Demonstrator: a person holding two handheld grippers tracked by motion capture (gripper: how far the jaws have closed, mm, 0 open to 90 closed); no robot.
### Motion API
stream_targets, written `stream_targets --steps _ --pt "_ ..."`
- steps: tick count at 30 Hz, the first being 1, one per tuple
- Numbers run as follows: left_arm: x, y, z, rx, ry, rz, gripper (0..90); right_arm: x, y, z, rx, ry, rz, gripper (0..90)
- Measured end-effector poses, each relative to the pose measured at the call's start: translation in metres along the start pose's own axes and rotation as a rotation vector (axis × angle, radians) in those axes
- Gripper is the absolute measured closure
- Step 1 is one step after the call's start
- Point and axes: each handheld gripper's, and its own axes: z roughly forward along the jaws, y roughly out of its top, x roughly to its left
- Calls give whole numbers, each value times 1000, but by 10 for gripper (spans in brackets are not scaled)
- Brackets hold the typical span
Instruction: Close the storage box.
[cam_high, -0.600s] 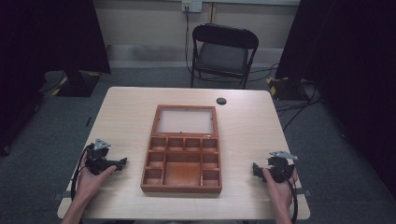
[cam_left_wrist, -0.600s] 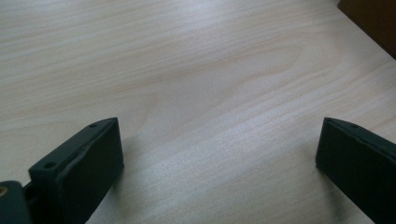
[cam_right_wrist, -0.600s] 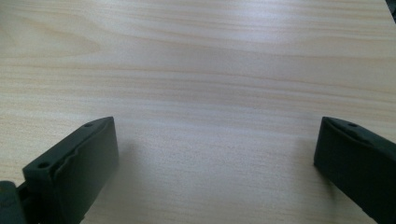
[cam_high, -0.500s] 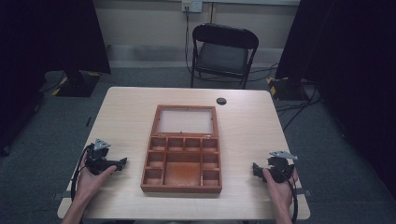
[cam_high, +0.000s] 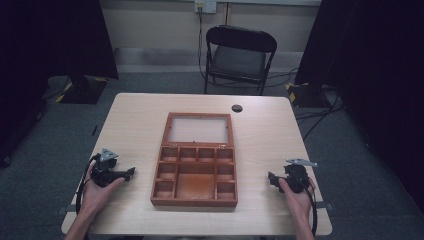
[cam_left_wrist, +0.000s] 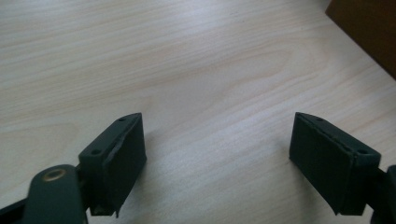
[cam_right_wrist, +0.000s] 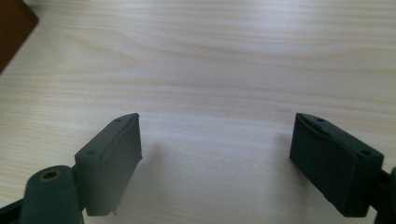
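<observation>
A brown wooden box (cam_high: 195, 170) lies open in the middle of the table, its glass-paned lid (cam_high: 199, 129) folded back flat and its several compartments empty. My left gripper (cam_high: 127, 173) rests on the table to the left of the box, jaws pointing toward it. In the left gripper view the left gripper (cam_left_wrist: 217, 140) is open over bare wood, with a corner of the box (cam_left_wrist: 369, 32) at top right. My right gripper (cam_high: 271, 178) rests to the right of the box. The right gripper (cam_right_wrist: 217, 140) is open too, with nothing between its jaws.
The light wooden table (cam_high: 135, 125) has a small black round cap (cam_high: 237, 108) near its far edge. A black folding chair (cam_high: 239, 55) stands behind the table. Cables trail on the grey floor at the right.
</observation>
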Motion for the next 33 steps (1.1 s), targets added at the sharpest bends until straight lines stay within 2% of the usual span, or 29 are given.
stream_targets --steps 3,5,6,7,8,9,11,13,14,17,19,20,24,28,29,30,32,33 --pt "1 4 1 16 -4 12 186 5 8 2 3 19 -9 164" --pt "2 6 1 4 -15 0 183 8 14 2 -7 19 -30 161" --pt "1 8 1 5 -21 18 184 11 20 3 -15 26 -47 157" --pt "1 8 1 5 -21 18 181 11 20 3 -15 26 -47 157" --pt "0 10 2 6 -29 13 181 13 22 4 -16 39 -46 153" --pt "-1 11 2 10 -30 24 181 14 25 5 -18 50 -49 151" --pt "-4 14 2 -6 -31 22 185 20 31 7 -25 60 -60 150" --pt "-6 17 4 0 -47 27 184 22 33 8 -26 66 -62 150" --pt "-8 22 5 0 -54 36 183 26 37 9 -30 83 -73 149" --pt "-9 28 5 -5 -56 46 183 29 41 9 -36 90 -86 149" --pt "-12 33 6 -27 -57 36 183 33 46 10 -43 95 -91 149" --pt "-14 38 8 -23 -68 49 183 36 51 11 -52 102 -101 149" --pt "-19 45 11 -28 -85 53 183 41 57 14 -54 116 -120 148" --pt "-21 49 11 -61 -83 44 186 51 64 19 -46 138 -144 155" --pt "-21 50 11 -63 -84 44 186 51 64 19 -46 138 -144 155" --pt "-20 55 12 -41 -102 43 185 54 67 21 -50 147 -148 155" --pt "-20 57 12 -46 -101 42 183 55 69 22 -50 149 -150 155" --pt "-20 63 10 -80 -78 48 185 58 73 22 -52 155 -157 155"
